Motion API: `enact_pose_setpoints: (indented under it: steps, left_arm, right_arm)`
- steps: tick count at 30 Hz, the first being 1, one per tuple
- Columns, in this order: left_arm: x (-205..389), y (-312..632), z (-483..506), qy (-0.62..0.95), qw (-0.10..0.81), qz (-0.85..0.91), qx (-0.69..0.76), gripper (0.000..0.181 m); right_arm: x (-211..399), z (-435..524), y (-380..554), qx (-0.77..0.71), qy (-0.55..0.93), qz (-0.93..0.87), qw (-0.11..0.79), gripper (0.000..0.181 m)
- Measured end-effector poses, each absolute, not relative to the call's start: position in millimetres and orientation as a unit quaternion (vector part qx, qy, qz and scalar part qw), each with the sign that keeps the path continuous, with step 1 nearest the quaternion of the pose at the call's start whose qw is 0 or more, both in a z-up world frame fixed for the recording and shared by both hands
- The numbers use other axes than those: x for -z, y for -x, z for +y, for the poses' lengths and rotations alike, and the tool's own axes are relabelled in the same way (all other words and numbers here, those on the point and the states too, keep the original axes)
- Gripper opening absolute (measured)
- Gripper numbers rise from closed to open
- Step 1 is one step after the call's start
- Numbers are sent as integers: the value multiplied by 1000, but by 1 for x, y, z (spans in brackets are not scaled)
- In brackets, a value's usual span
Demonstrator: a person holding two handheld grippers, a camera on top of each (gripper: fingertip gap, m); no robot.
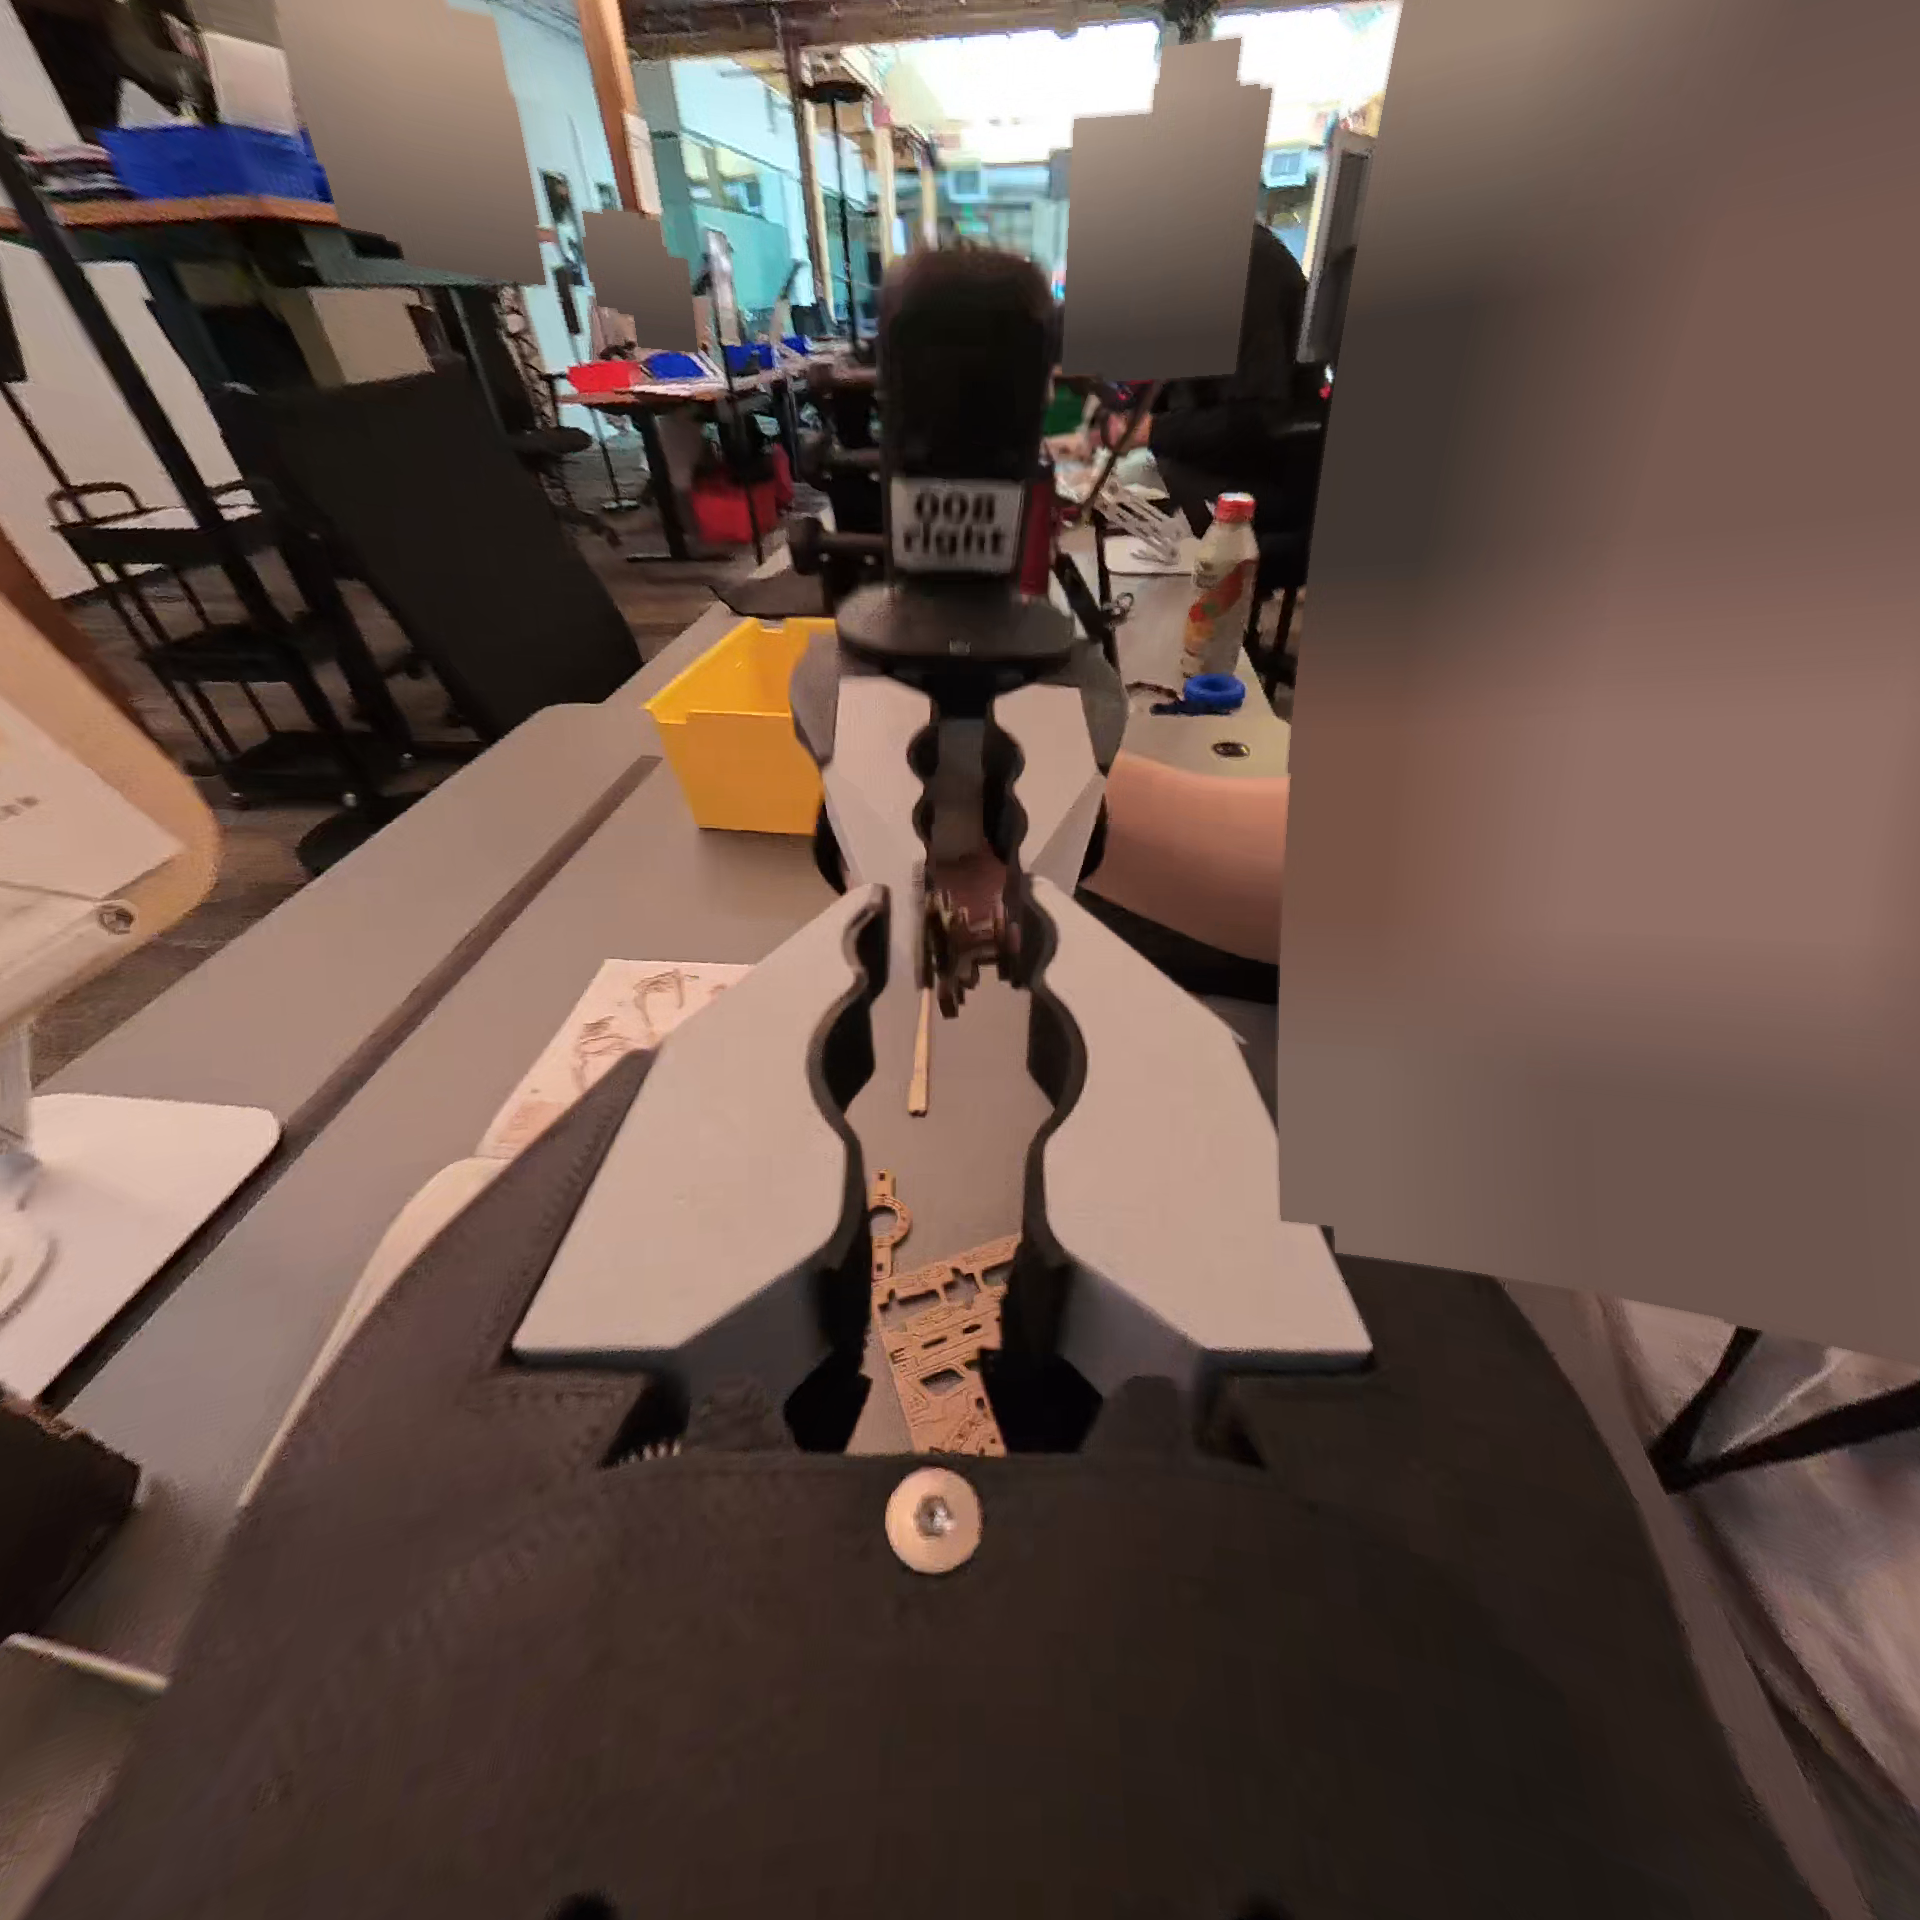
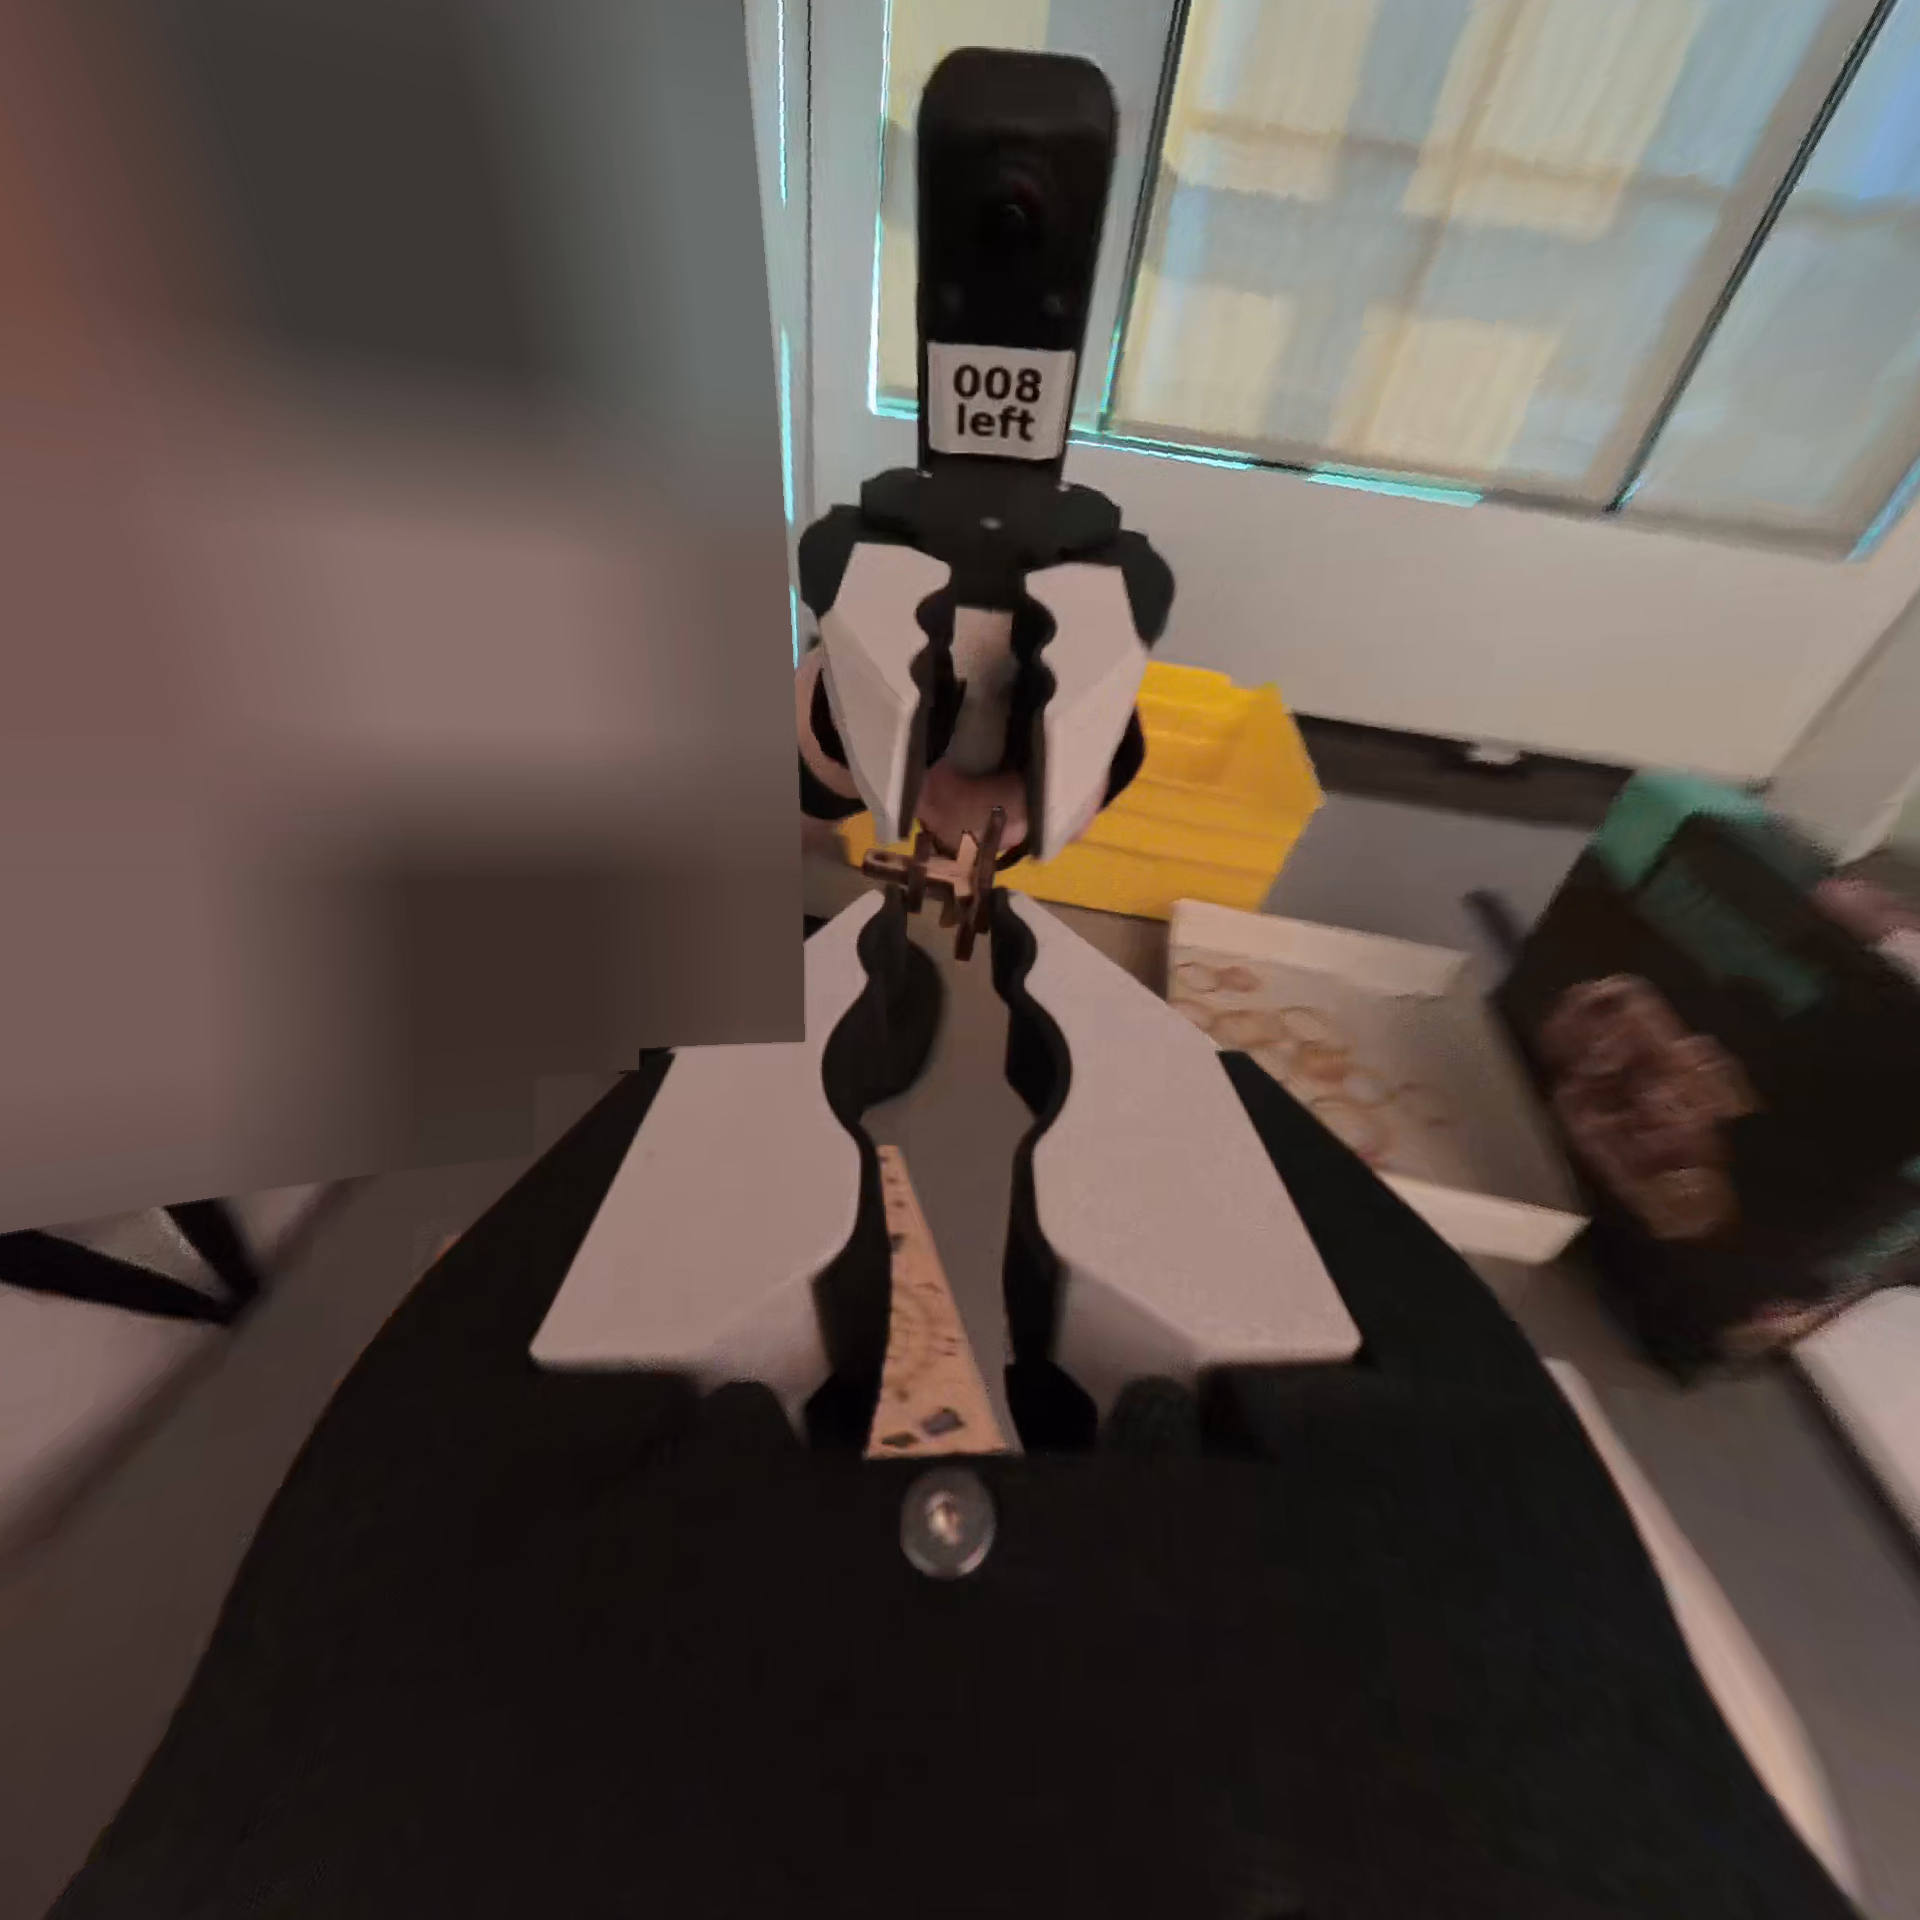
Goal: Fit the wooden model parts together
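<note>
Wooden model: a small dark-brown cluster of interlocked laser-cut pieces, held in the air between the two grippers, which face each other tip to tip; in the right wrist view it shows as crossed flat pieces just past that view's own fingertips.
Left gripper: its grey fingers stand a little apart along their wavy inner edges and narrow toward the tips, which sit on either side of the model; whether they press on it, I cannot tell. Seen from the other side, its tips come down to the model's far end.
Right gripper: its fingertips are close together with one end of the model at them; actual contact is too blurred to confirm. From the left wrist view it points straight toward the camera, its tips at the model's far end.
Stick: a thin pale wooden stick lies on the table below the gap between the left fingers.
Cut-out sheet: a tan plywood sheet with punched-out shapes lies on the table under the base of the left fingers.
Yellow bin: stands on the table beyond the left fingertips, to their left side.
Table: grey surface under both grippers.
</note>
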State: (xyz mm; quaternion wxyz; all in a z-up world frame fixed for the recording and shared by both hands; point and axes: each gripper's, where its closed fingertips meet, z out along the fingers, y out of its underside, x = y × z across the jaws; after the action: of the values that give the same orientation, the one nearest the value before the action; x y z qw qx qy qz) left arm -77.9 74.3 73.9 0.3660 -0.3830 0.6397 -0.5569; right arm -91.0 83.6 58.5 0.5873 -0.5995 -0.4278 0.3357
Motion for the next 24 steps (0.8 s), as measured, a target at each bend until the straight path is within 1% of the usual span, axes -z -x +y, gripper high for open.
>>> enact_pose_setpoints:
  steps: [1, 4, 6, 10, 13, 16, 17, 22, 23, 24]
  left_arm:
    - [-78, 79, 81, 389, 371, 630, 561, 26]
    - [-96, 97, 97, 379, 405, 621, 554, 30]
    - [-96, 110, 103, 377, 428, 638, 518, 32]
    - [-42, 127, 111, 395, 444, 696, 403, 29]
    - [6, 136, 112, 398, 455, 701, 378, 26]
    - [45, 141, 116, 401, 461, 703, 364, 30]
    - [55, 142, 120, 405, 460, 703, 361, 33]
    - [86, 143, 132, 424, 430, 707, 369, 32]
    - [91, 143, 133, 420, 427, 714, 362, 30]
    - [97, 144, 132, 415, 422, 722, 359, 21]
  right_arm:
    - [-55, 88, 90, -370, 611, -404, 571, 14]
    - [-36, 100, 91, -446, 650, -344, 510, 14]
    - [-24, 99, 99, -515, 666, -306, 444, 14]
    - [8, 105, 116, -610, 695, -208, 319, 14]
    - [37, 116, 127, -625, 715, -170, 265, 13]
    - [54, 124, 139, -636, 724, -147, 225, 14]
    - [61, 124, 143, -637, 728, -147, 205, 14]
    - [94, 132, 158, -627, 753, -141, 141, 14]
    - [100, 132, 159, -623, 758, -141, 130, 14]
    - [105, 135, 160, -623, 761, -137, 122, 14]
